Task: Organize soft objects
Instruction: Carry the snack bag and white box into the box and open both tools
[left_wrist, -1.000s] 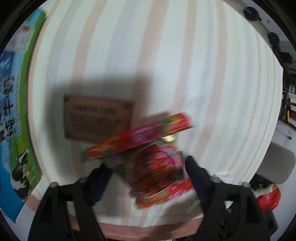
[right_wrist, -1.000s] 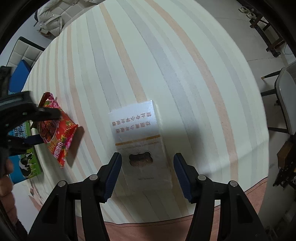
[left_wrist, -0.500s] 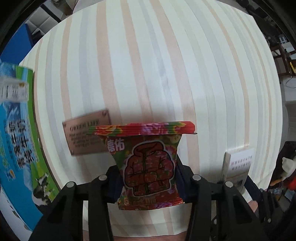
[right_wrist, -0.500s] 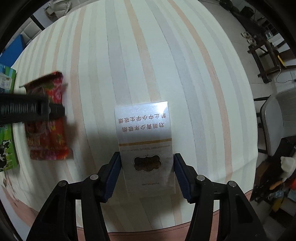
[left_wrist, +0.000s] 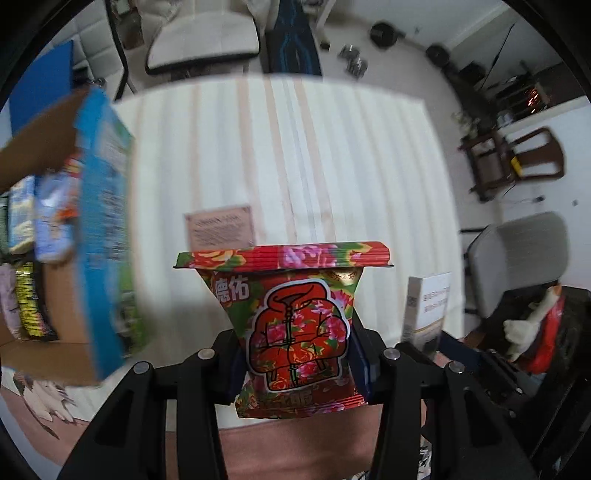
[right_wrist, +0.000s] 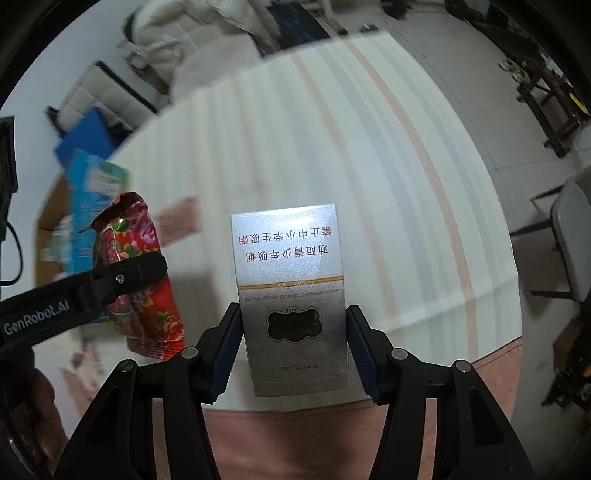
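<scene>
My left gripper (left_wrist: 297, 350) is shut on a red floral snack packet (left_wrist: 295, 325) and holds it up above the striped table (left_wrist: 332, 147). The packet also shows in the right wrist view (right_wrist: 140, 266), gripped by the left gripper's finger (right_wrist: 125, 277). My right gripper (right_wrist: 293, 347) is shut on a silver carton with Chinese text (right_wrist: 291, 291), lifted off the table; the carton shows at the right of the left wrist view (left_wrist: 428, 306).
An open cardboard box with blue printed sides (left_wrist: 99, 229) holds several packets at the left. A brown card (left_wrist: 219, 229) lies on the table. Chairs (left_wrist: 517, 251) stand around the table; the table's pink front edge (right_wrist: 498, 354) is near.
Both grippers have lifted their loads off the table and tilted up; the room beyond has come into view. The box at the left now shows its open top.
</scene>
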